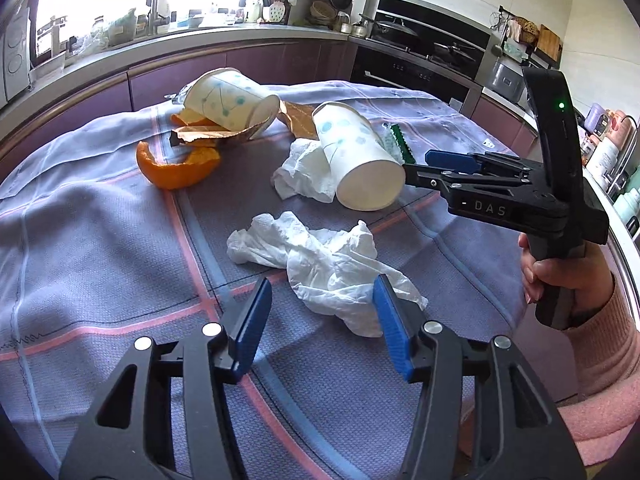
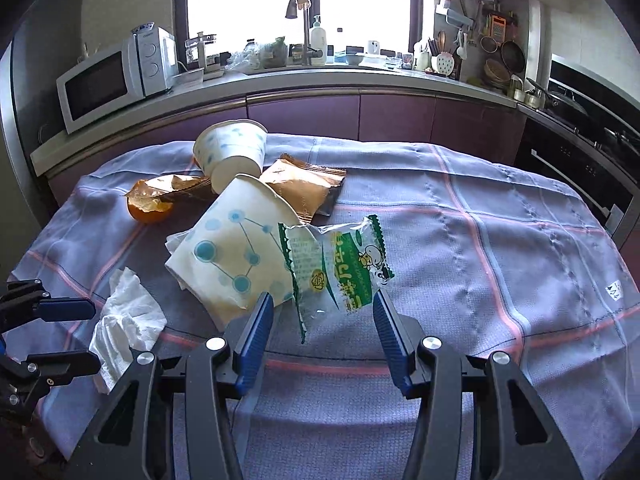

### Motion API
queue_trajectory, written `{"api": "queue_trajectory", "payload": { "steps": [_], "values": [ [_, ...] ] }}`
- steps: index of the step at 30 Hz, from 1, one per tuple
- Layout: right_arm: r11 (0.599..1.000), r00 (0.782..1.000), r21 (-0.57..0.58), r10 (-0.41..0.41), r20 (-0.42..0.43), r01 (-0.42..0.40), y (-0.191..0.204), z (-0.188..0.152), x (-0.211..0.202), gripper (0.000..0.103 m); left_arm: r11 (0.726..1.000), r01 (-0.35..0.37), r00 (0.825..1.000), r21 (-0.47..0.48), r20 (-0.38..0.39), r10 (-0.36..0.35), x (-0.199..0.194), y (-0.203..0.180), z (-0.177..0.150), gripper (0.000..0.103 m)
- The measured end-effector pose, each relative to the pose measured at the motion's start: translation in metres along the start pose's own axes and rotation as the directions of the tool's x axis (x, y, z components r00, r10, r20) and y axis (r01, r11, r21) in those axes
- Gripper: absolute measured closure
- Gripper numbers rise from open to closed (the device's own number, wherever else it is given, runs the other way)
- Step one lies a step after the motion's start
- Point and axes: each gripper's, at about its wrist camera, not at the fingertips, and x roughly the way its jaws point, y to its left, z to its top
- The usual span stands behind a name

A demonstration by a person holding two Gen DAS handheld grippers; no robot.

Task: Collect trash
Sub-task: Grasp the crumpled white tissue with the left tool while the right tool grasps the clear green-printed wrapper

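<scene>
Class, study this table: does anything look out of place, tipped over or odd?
Yes. Both paper cups lie on their sides: the near cup rests against a crumpled tissue, the far cup on a brown wrapper. Orange peel litters the tablecloth.

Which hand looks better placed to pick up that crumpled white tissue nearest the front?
The left. Its gripper is open with the tissue just ahead between its fingers, while the right gripper faces a green snack wrapper.
</scene>
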Motion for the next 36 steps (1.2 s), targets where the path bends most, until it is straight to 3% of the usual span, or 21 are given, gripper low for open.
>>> {"api": "queue_trajectory", "payload": {
  "steps": [2,4,6,9,18,24,25,26,27,28,33,36],
  "values": [
    [1.0,1.0,-0.006,0.003,-0.003,-0.003,0.0,0.001,0.001,0.07,1.0,0.012,1.0,-0.017,-0.017,-0.013,0.006,0.002,0.001,0.058],
    [1.0,1.0,-0.003,0.012,-0.007,-0.012,-0.001,0.001,0.002,0.086,1.0,0.018,1.0,-0.025,-0.017,-0.018,0.007,0.004,0.002,0.06],
    [1.0,1.0,0.003,0.023,-0.002,-0.023,-0.003,0.001,0.0,0.096,0.999,0.033,0.999,-0.029,-0.02,-0.033,0.009,0.006,0.002,0.068],
    [0.999,0.999,0.029,0.041,0.015,-0.041,-0.008,0.001,-0.006,0.099,0.998,0.047,0.999,-0.037,-0.024,-0.048,0.01,0.007,0.002,0.078],
    [0.988,0.988,0.084,0.122,0.098,-0.13,-0.018,0.009,-0.038,0.101,0.999,0.038,0.999,-0.015,0.031,-0.038,-0.004,0.007,0.004,0.086],
    [0.99,0.988,0.066,0.113,0.106,-0.121,-0.012,0.012,-0.042,0.101,1.0,0.02,0.997,-0.022,0.075,-0.019,-0.027,0.015,0.003,0.086],
    [0.991,0.991,0.073,0.104,0.086,-0.11,-0.013,0.012,-0.038,0.096,1.0,0.011,0.997,-0.025,0.081,-0.009,-0.03,0.017,0.003,0.086],
    [0.99,0.993,0.093,0.098,0.072,-0.105,-0.015,0.011,-0.033,0.088,1.0,0.005,0.996,-0.027,0.086,-0.003,-0.032,0.019,0.001,0.086],
    [0.989,0.994,0.11,0.092,0.063,-0.099,-0.018,0.01,-0.028,0.061,0.999,0.003,0.996,-0.034,0.088,0.0,-0.035,0.02,0.0,0.086],
    [0.99,0.995,0.11,0.081,0.057,-0.087,-0.019,0.009,-0.024,0.056,0.999,0.001,0.996,-0.042,0.09,0.003,-0.037,0.022,0.0,0.086],
    [0.999,1.0,0.036,-0.008,0.015,0.007,-0.011,0.01,-0.005,0.056,0.997,-0.002,0.996,-0.076,0.092,0.009,-0.04,0.033,-0.005,0.086],
    [0.997,0.998,-0.032,-0.069,-0.001,0.069,-0.003,0.011,0.006,0.061,0.996,-0.009,0.996,-0.088,0.091,0.017,-0.042,0.037,-0.006,0.086]
  ]
}}
